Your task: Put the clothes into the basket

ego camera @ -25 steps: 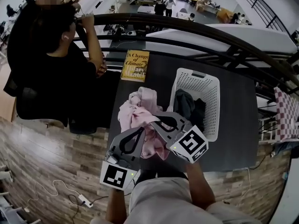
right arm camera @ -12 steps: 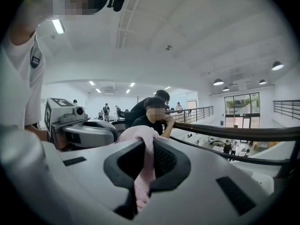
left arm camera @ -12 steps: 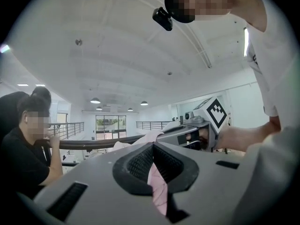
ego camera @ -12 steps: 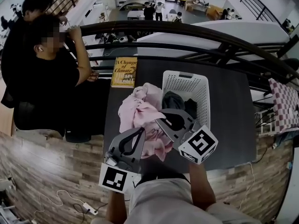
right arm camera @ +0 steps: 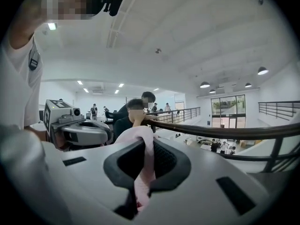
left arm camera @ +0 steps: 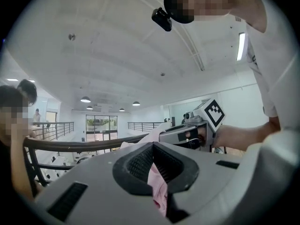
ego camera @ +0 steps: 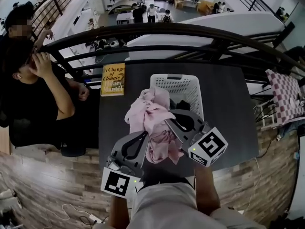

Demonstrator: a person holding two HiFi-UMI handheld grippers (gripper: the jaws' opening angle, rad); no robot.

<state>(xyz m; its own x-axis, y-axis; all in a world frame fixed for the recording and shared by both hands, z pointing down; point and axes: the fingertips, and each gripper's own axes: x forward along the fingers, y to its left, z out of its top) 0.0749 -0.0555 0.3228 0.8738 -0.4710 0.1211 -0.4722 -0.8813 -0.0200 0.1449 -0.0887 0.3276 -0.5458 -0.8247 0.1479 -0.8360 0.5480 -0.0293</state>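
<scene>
A pink garment (ego camera: 153, 123) hangs bunched between both grippers, lifted above the dark table (ego camera: 228, 109) and overlapping the left rim of the white slotted basket (ego camera: 177, 84). Dark clothes (ego camera: 183, 104) lie inside the basket. My left gripper (ego camera: 144, 134) is shut on the garment's lower left part; pink cloth (left arm camera: 157, 185) shows pinched between its jaws. My right gripper (ego camera: 167, 123) is shut on the garment beside the basket, with a pink fold (right arm camera: 146, 165) running through its jaws. Each gripper shows in the other's view: the right gripper (left arm camera: 187, 132) and the left gripper (right arm camera: 79, 128).
A yellow book (ego camera: 113, 79) lies at the table's far left corner. A person in black (ego camera: 28, 94) sits left of the table, hand at the face. A dark curved railing (ego camera: 190, 32) runs behind the table, with a drop to a lower floor beyond.
Both grippers have carried the pink garment up and toward the basket; it now overlaps the basket's left rim. The person at the left has raised a hand to the face.
</scene>
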